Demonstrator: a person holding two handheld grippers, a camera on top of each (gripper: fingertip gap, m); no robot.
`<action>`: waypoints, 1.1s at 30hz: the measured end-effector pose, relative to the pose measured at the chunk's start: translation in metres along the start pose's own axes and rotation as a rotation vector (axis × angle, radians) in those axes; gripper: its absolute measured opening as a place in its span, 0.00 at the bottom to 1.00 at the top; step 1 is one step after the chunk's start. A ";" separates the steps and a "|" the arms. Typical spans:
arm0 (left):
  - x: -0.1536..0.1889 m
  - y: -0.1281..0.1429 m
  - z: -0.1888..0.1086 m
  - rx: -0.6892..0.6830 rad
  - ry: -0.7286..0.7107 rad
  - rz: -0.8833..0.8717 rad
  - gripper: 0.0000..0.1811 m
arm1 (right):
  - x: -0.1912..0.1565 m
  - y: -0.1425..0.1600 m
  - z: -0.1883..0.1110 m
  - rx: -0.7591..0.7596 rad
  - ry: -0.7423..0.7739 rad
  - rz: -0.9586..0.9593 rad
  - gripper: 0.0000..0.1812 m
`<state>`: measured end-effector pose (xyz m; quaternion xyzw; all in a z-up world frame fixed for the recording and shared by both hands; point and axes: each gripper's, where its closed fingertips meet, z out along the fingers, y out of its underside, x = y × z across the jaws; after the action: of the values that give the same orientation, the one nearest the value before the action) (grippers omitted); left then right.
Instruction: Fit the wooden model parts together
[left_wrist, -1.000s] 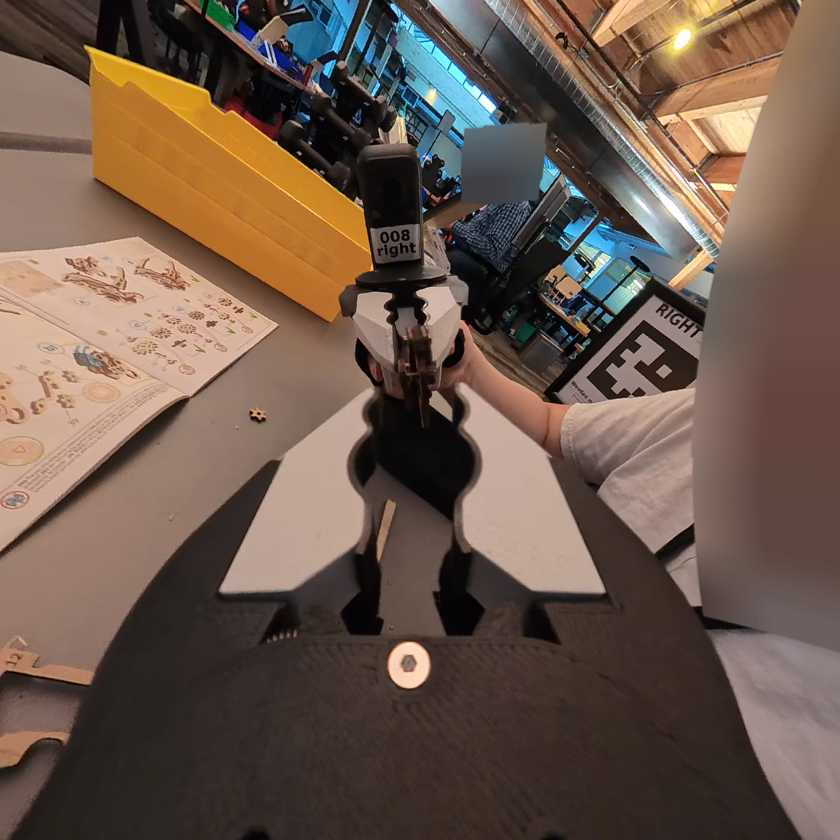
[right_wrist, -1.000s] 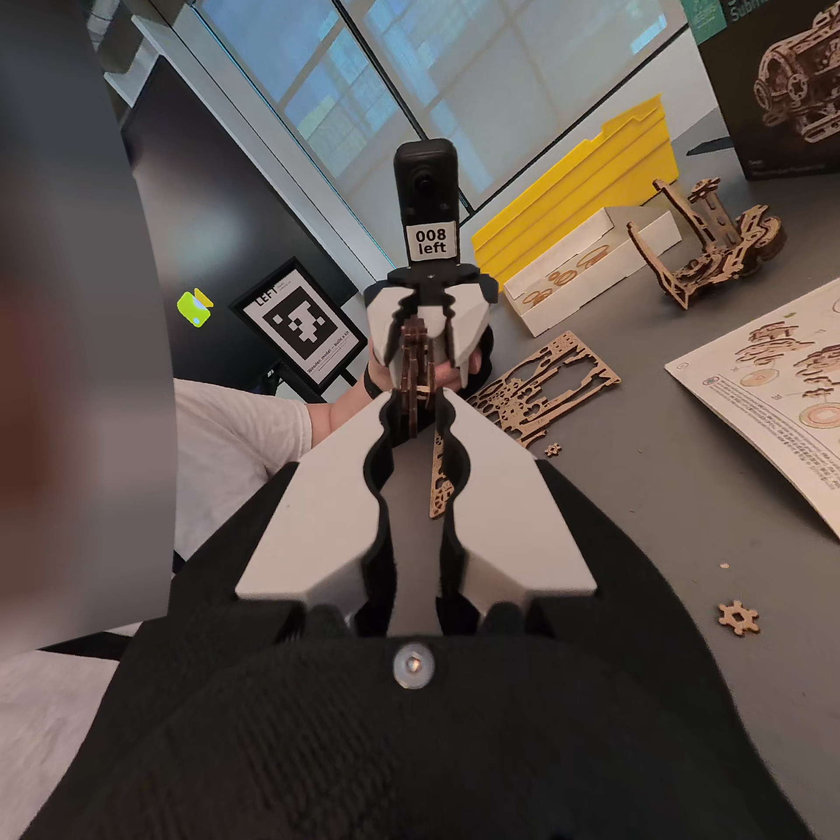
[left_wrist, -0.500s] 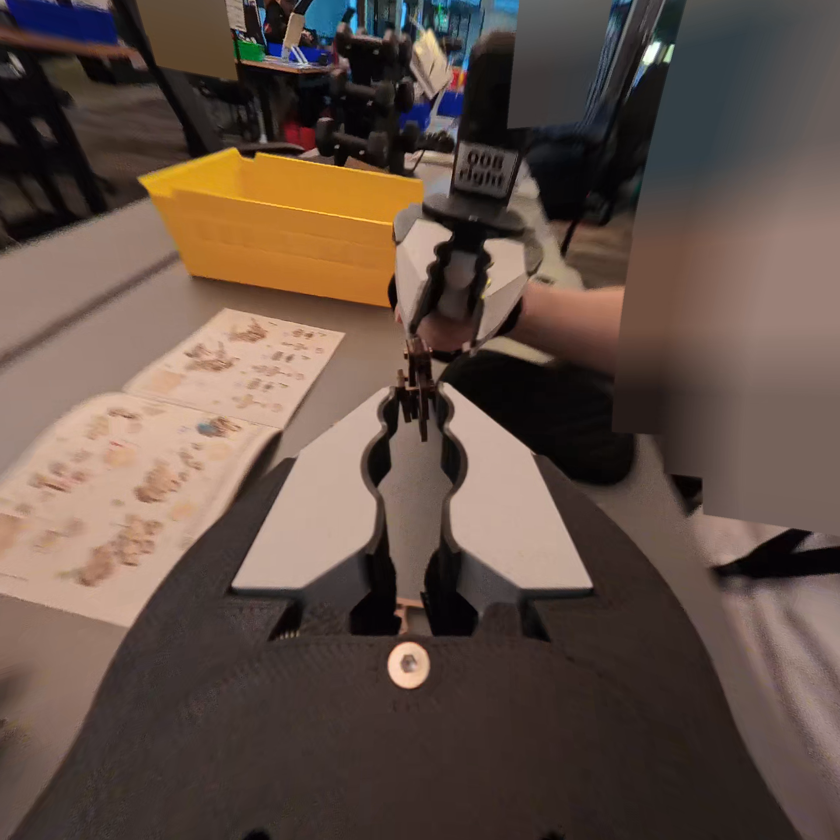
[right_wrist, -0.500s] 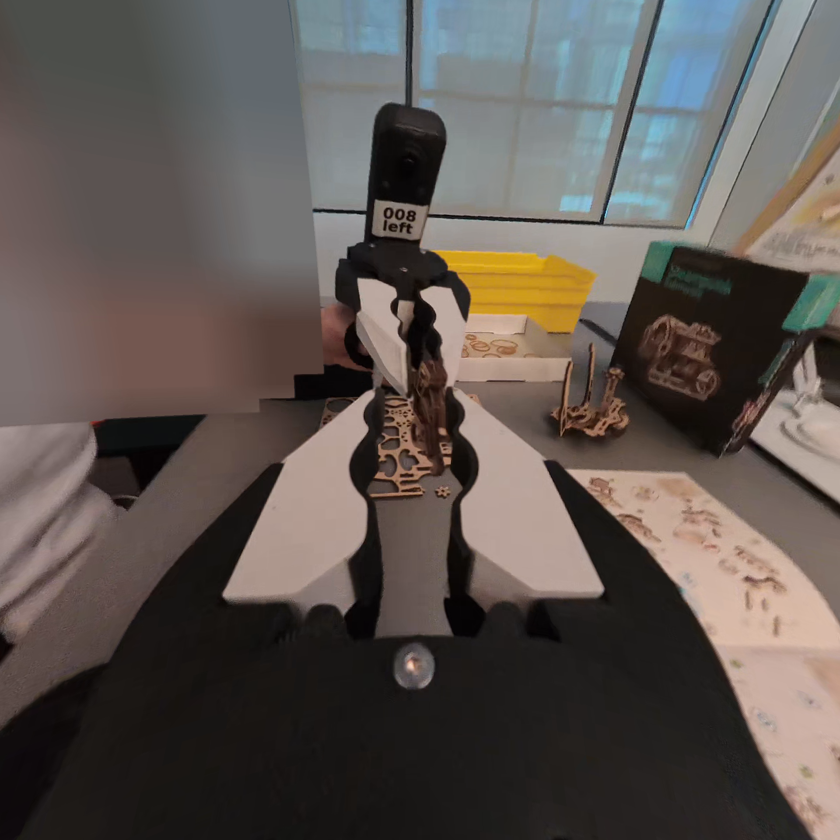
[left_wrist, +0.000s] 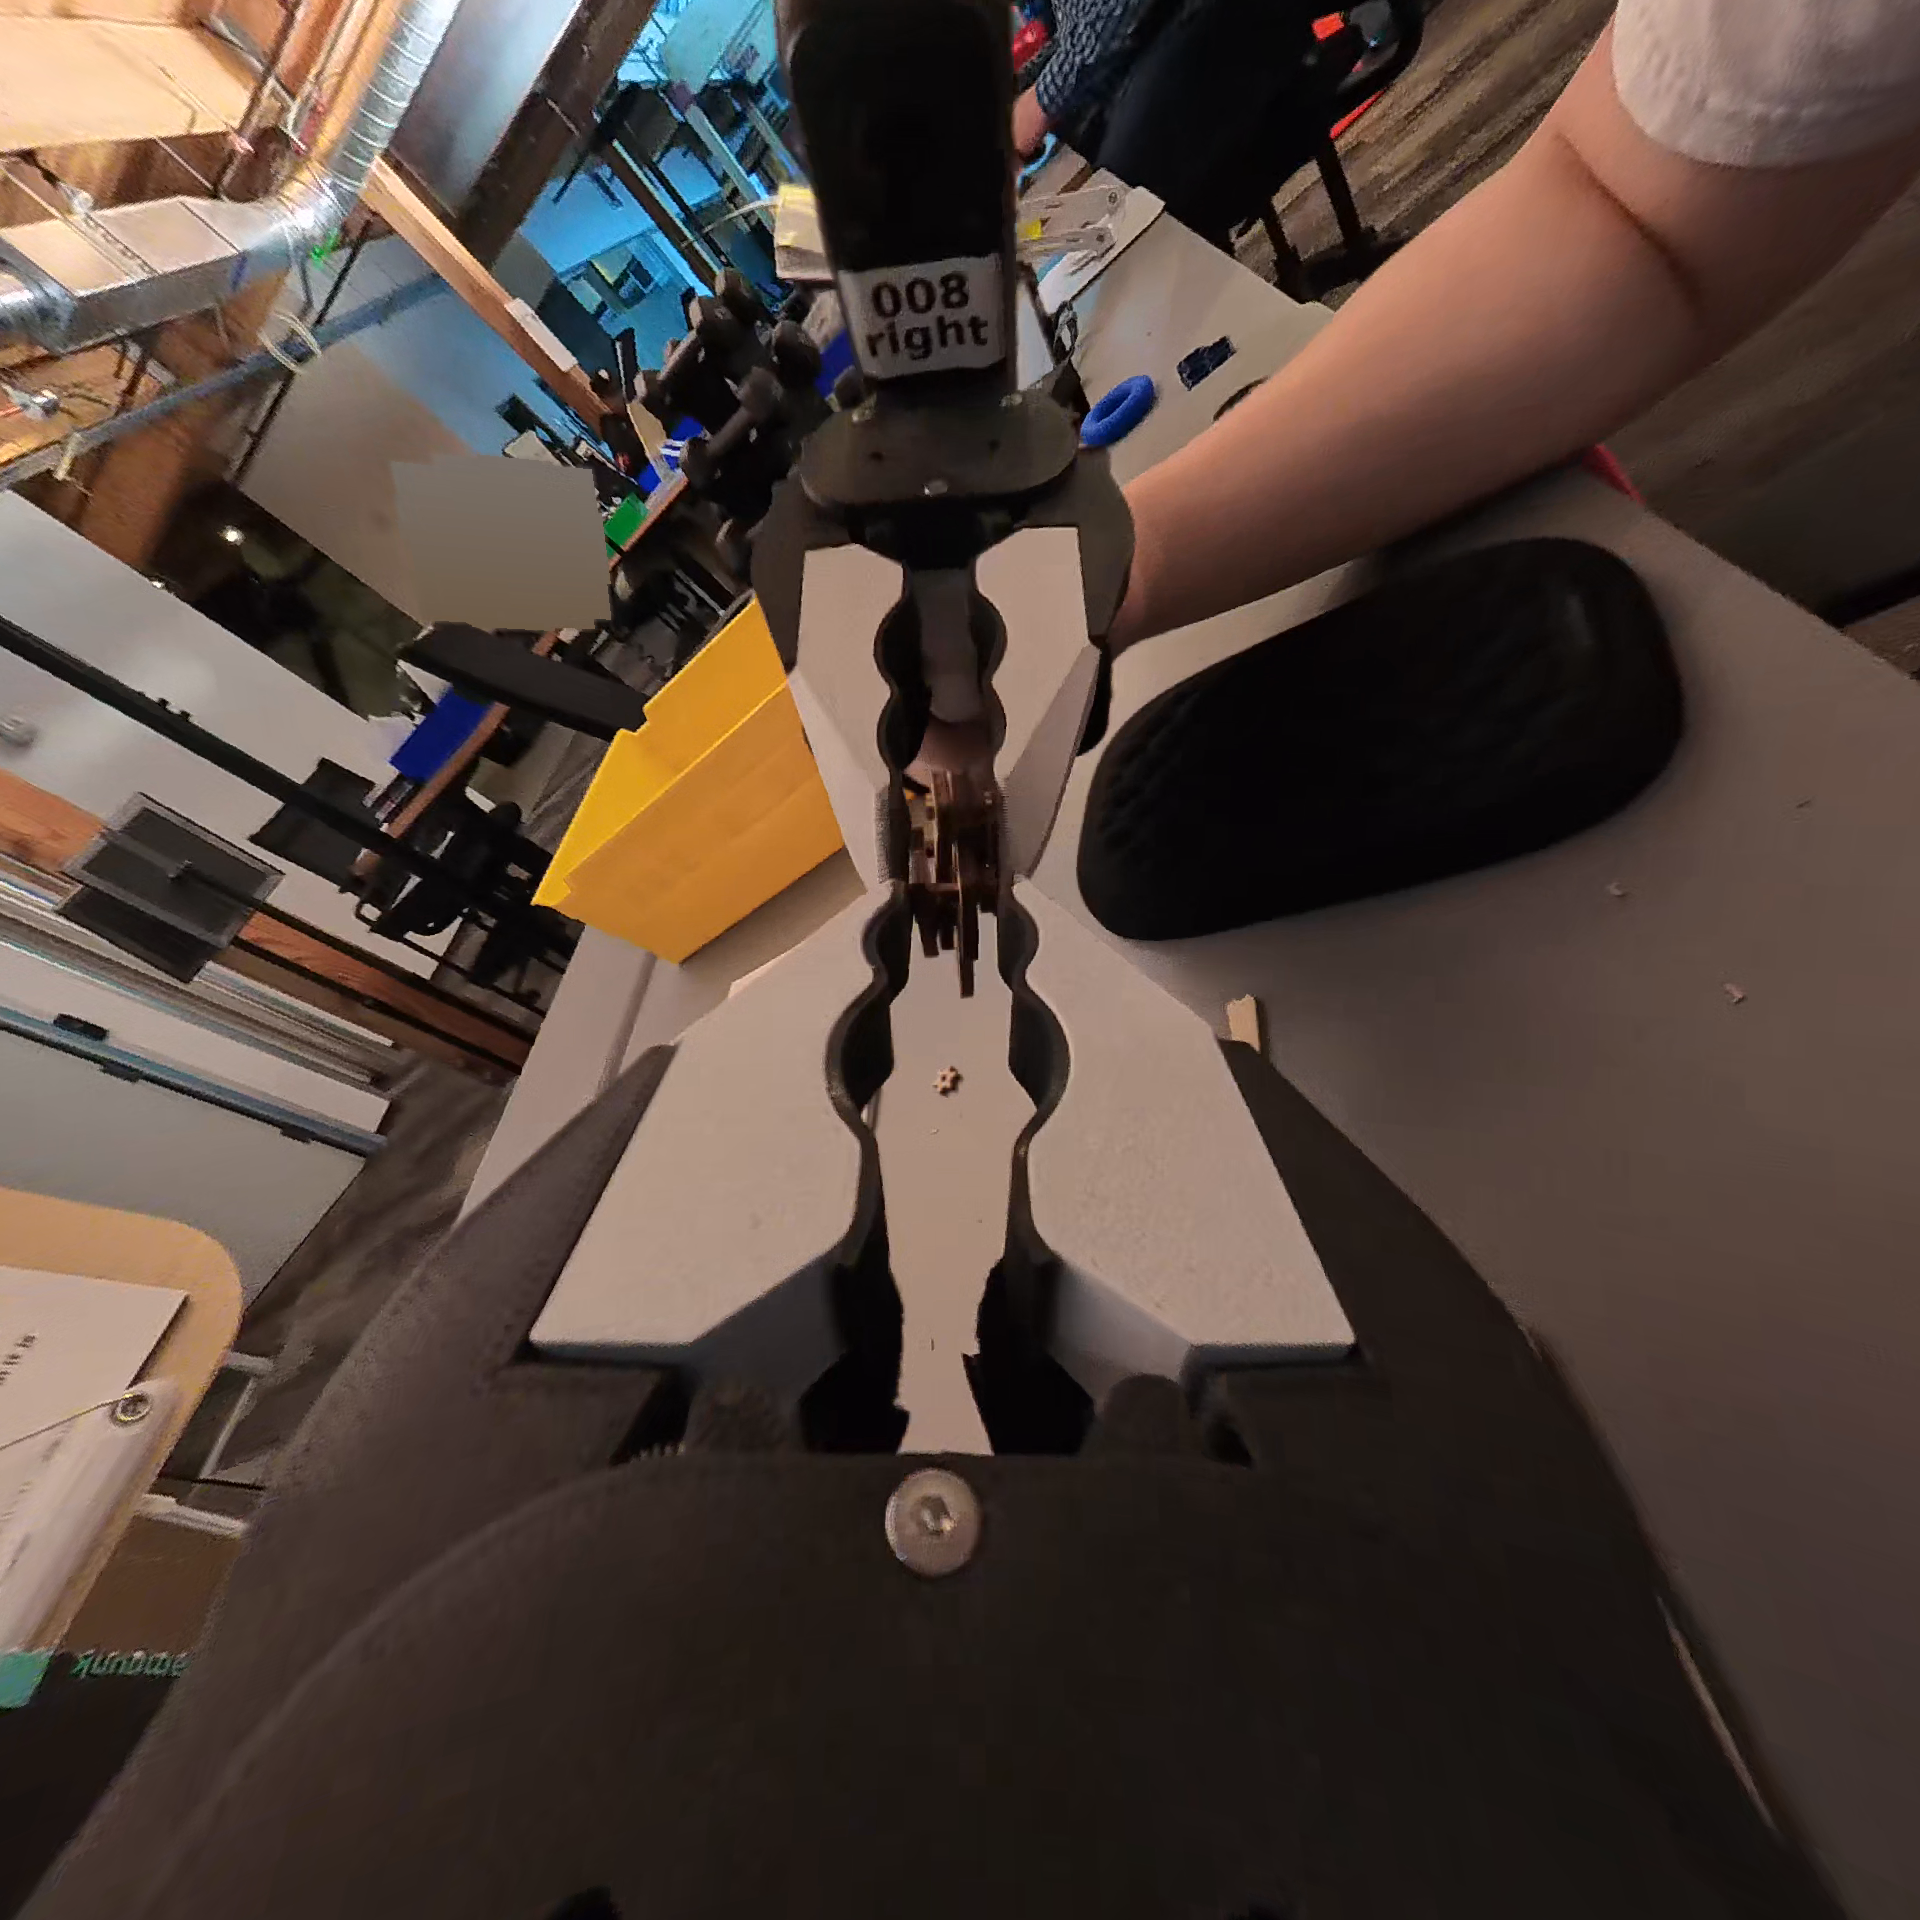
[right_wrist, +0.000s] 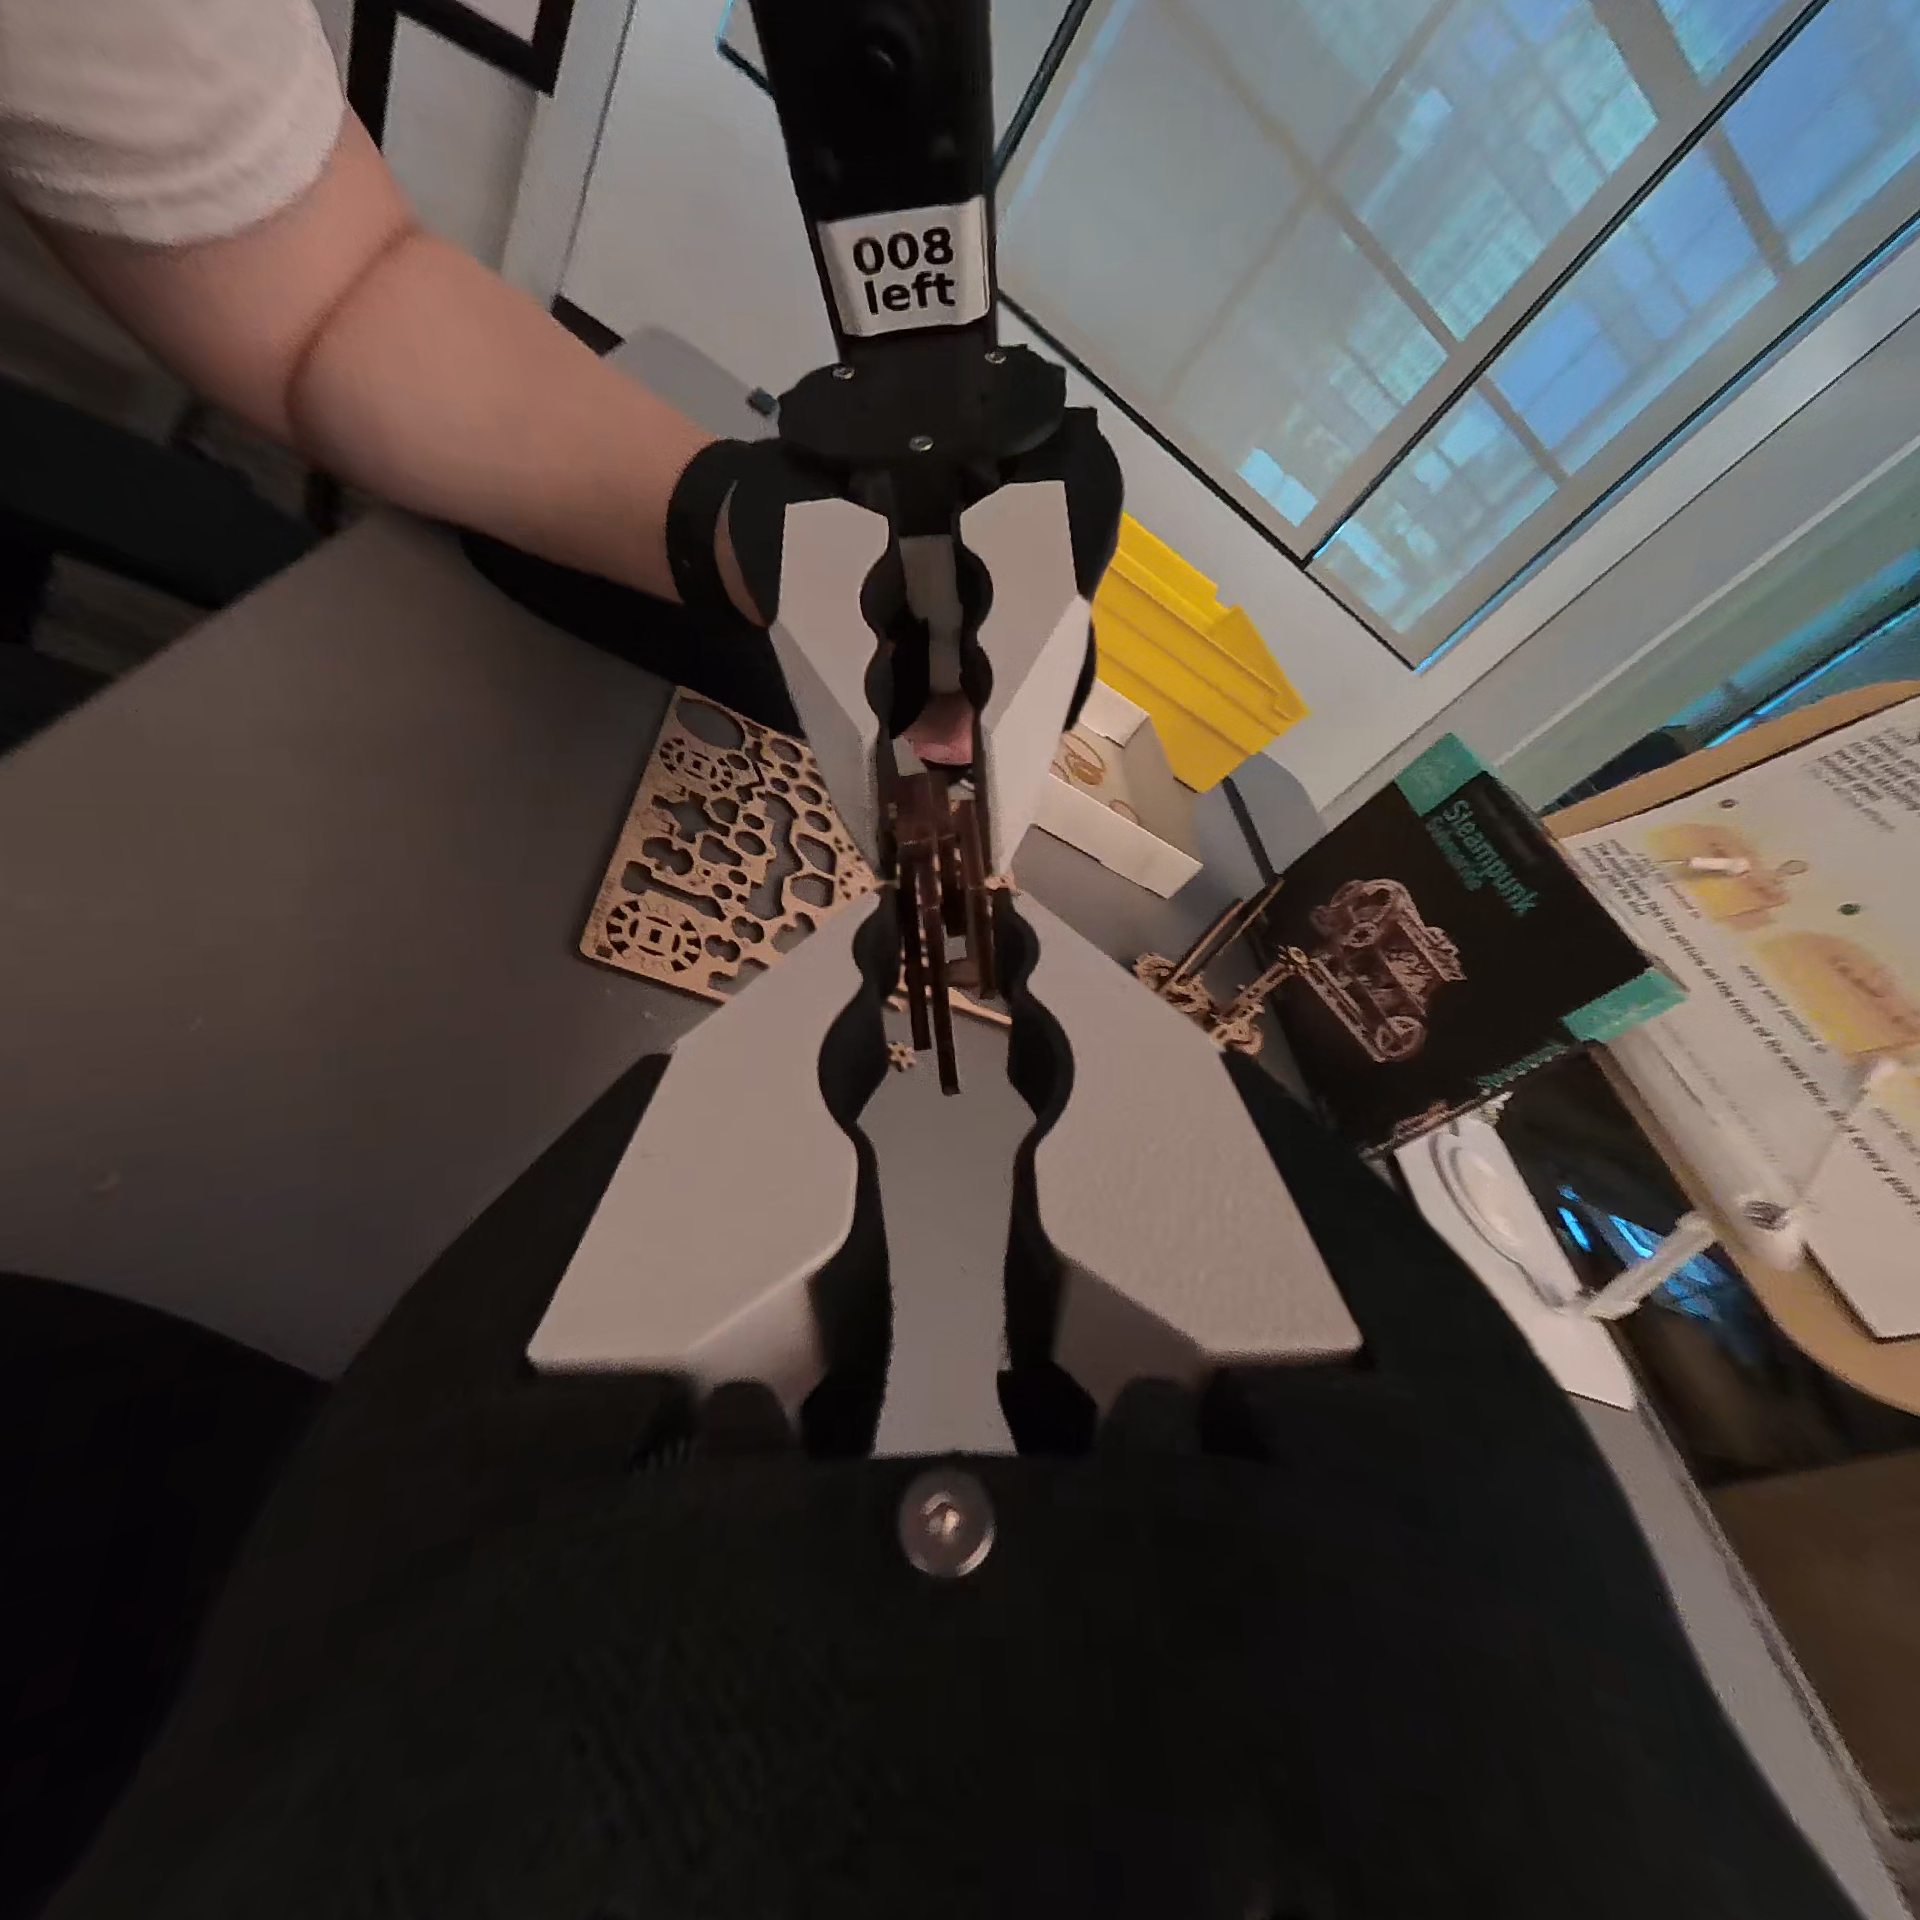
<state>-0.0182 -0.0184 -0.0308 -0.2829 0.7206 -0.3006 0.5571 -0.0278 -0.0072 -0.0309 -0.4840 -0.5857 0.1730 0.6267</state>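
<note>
Currently the joining step is in hand: left claw (left_wrist: 943, 914) and right claw (right_wrist: 940, 935) meet tip to tip above the table (left_wrist: 1455, 1091), both narrowed onto one small wooden assembly (left_wrist: 951, 862) of dark slotted plates held between them, w/ one strip hanging below. Whether each tip truly clamps a part can't be told. Next move, by judgement: keep plates parallel, align tab w/ slot, then press straight along the claw axis w/o twisting.

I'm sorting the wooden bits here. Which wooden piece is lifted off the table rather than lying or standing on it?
The small wooden assembly, pinched between both grippers' tips. The punched-out parts sheet lies flat, and the half-built model stands beside the dark box.
</note>
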 end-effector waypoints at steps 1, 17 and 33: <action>-0.001 0.002 0.000 -0.008 -0.015 0.004 0.08 | 0.001 0.000 0.000 -0.016 0.012 -0.020 0.08; -0.004 0.004 -0.002 -0.028 -0.114 0.133 0.08 | 0.001 0.001 -0.001 -0.071 0.051 -0.122 0.07; -0.007 0.000 -0.006 0.034 -0.047 -0.080 0.08 | 0.004 -0.014 -0.007 0.020 0.044 -0.034 0.07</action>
<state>-0.0224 -0.0122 -0.0248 -0.3091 0.6902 -0.3281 0.5661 -0.0255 -0.0132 -0.0167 -0.4715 -0.5782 0.1573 0.6470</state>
